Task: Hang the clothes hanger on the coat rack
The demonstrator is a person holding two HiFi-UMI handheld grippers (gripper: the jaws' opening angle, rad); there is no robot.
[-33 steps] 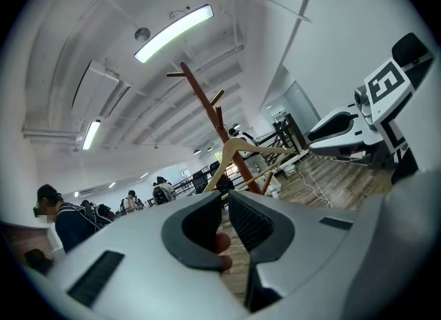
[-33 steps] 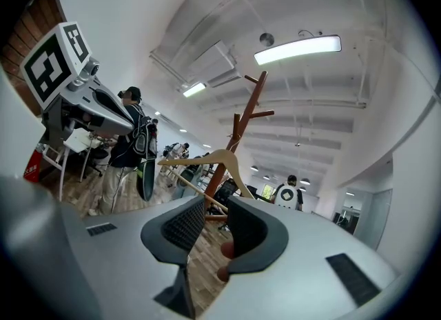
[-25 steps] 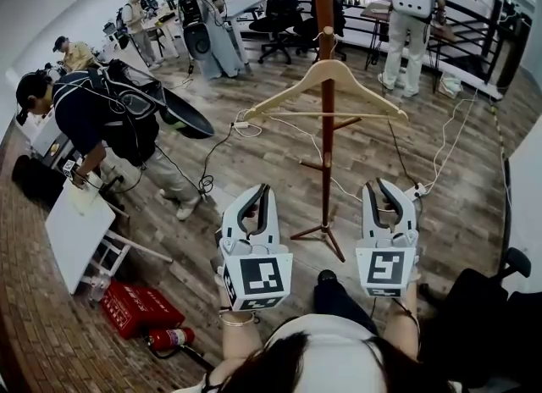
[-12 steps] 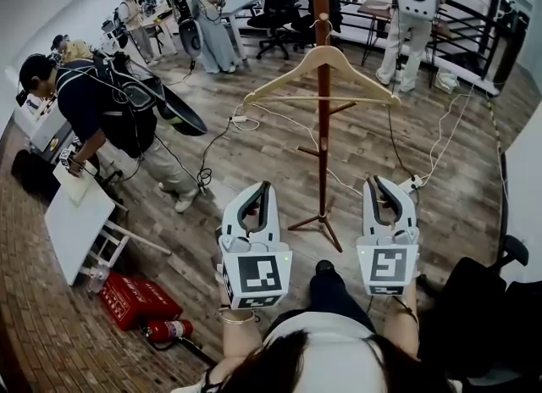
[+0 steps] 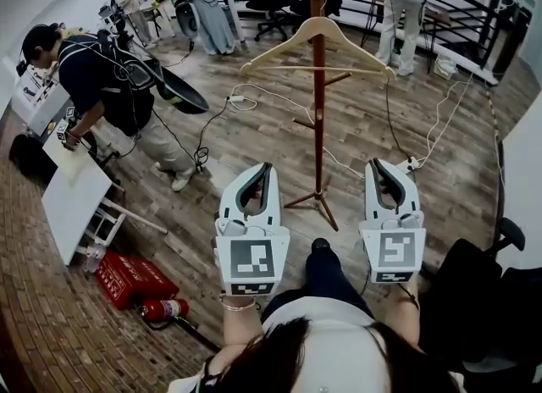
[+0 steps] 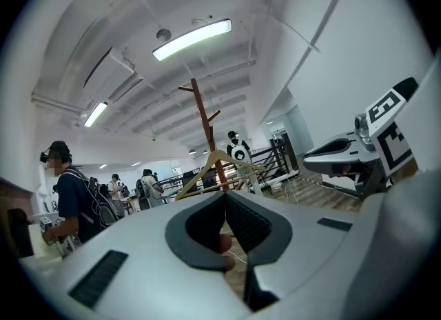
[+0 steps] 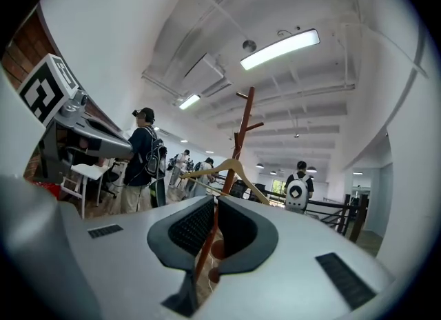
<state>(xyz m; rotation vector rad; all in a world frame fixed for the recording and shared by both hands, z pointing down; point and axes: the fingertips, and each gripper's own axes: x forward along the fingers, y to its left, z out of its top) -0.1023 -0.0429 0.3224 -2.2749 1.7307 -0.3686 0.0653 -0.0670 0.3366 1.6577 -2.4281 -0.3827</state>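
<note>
A light wooden clothes hanger (image 5: 315, 44) hangs by its hook on the brown coat rack (image 5: 318, 129), free of both grippers. My left gripper (image 5: 264, 167) is shut and empty, low and left of the rack's foot. My right gripper (image 5: 381, 165) is to the right of the foot. Its jaws have just been closing to a narrow slit with nothing between them. In the left gripper view the hanger (image 6: 207, 167) and the rack (image 6: 203, 118) stand beyond the closed jaws. The right gripper view shows the rack pole (image 7: 242, 132) through the slit, with the hanger (image 7: 231, 168) behind.
A person with a backpack (image 5: 110, 86) bends over a white board (image 5: 72, 205) at the left. A red box (image 5: 127, 279) and a fire extinguisher (image 5: 165, 308) lie nearby. Cables (image 5: 254, 99) cross the wooden floor. A dark office chair (image 5: 483, 298) stands at the right.
Both grippers have drawn back from the rack, which now sits further up the head view. The right jaws have narrowed. The hanger stays on the rack.
</note>
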